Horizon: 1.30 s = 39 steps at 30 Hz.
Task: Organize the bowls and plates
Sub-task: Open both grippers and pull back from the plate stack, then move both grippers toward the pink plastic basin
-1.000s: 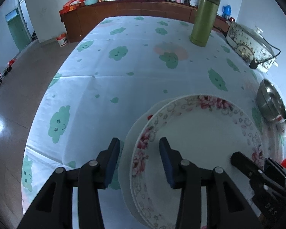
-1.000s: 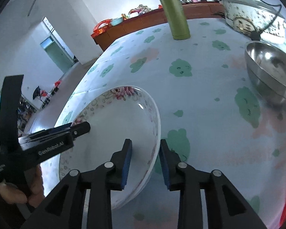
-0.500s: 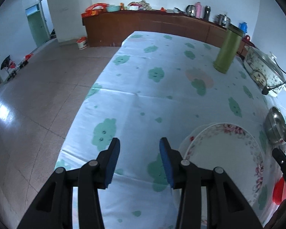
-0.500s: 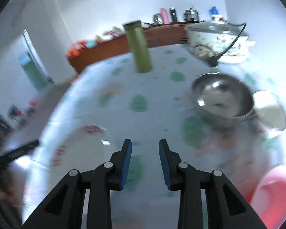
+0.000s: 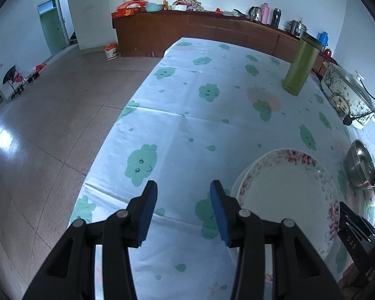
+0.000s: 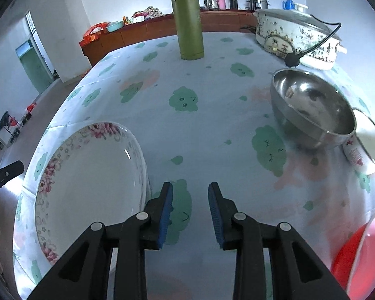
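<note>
Grippers first: we are holding the left gripper [image 5: 182, 200] over bare tablecloth [image 5: 212, 115], its blue pads parted with nothing between them. A second ago those pads were straddling the rim of the floral plate [image 5: 285, 200]; now the plate is lying free at about three o'clock of the left fingers, stacked on a plain white plate [image 5: 235, 187] whose edge is peeking out at its nine o'clock side. We are seeing far more floor and table than before, the left view having drawn away from the plate.

We are keeping the right gripper [image 6: 190, 197] released as well, its pads apart over a green cloud print. One second back its pads were bracketing the plate's near rim; now the floral plate [image 6: 90, 187] is sitting just beside the left finger, at nine o'clock, untouched. The tip of the left gripper [image 6: 6, 173] is showing at the frame's nine o'clock edge.

Outward, at two o'clock in the right view, a steel bowl [image 6: 310, 105] is leaning against a white enamel cup [image 6: 365, 147]. A red bowl [image 6: 360, 252] is sitting at four o'clock. At twelve o'clock a green flask [image 6: 188, 25] is standing upright, and an electric cooker [image 6: 295, 35] is resting at one o'clock.
</note>
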### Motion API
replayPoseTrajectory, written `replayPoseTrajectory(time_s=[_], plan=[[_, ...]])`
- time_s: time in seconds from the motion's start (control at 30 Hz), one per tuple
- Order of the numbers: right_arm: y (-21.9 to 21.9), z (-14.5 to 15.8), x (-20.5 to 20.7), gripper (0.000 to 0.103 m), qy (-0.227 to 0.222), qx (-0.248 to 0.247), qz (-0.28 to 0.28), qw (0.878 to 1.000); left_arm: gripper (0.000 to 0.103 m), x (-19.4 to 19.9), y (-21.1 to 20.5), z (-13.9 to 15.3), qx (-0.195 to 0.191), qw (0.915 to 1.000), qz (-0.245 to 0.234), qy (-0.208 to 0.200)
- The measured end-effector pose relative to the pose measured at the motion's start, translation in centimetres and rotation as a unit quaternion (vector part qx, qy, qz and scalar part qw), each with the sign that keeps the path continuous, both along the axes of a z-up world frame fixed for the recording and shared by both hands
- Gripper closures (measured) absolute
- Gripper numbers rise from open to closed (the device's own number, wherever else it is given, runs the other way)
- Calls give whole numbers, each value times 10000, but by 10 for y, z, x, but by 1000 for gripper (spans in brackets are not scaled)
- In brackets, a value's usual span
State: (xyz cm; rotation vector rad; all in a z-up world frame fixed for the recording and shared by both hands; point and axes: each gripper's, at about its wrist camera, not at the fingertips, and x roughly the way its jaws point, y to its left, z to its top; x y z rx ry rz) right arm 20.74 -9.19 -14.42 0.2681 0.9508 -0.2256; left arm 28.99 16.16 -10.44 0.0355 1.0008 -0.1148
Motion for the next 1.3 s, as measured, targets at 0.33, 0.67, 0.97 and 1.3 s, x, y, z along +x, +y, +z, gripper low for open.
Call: replayPoseTrajectory(time_s=[0.33, 0.67, 0.97, 1.3], plan=[[-9, 5, -8, 71, -65, 165, -118, 9998, 59, -16, 10, 16, 50, 9997, 189, -143], [-28, 53, -68, 71, -433, 397, 291, 9978, 57, -67, -8, 25, 109, 9991, 404, -73], [-45, 66, -134, 71, -372, 483, 921, 9939, 42, -125, -66, 26, 113, 9997, 209, -3], [-74, 77, -183, 71, -534, 377, 1229, 9903, 42, -180, -120, 21, 154, 9998, -32, 142]])
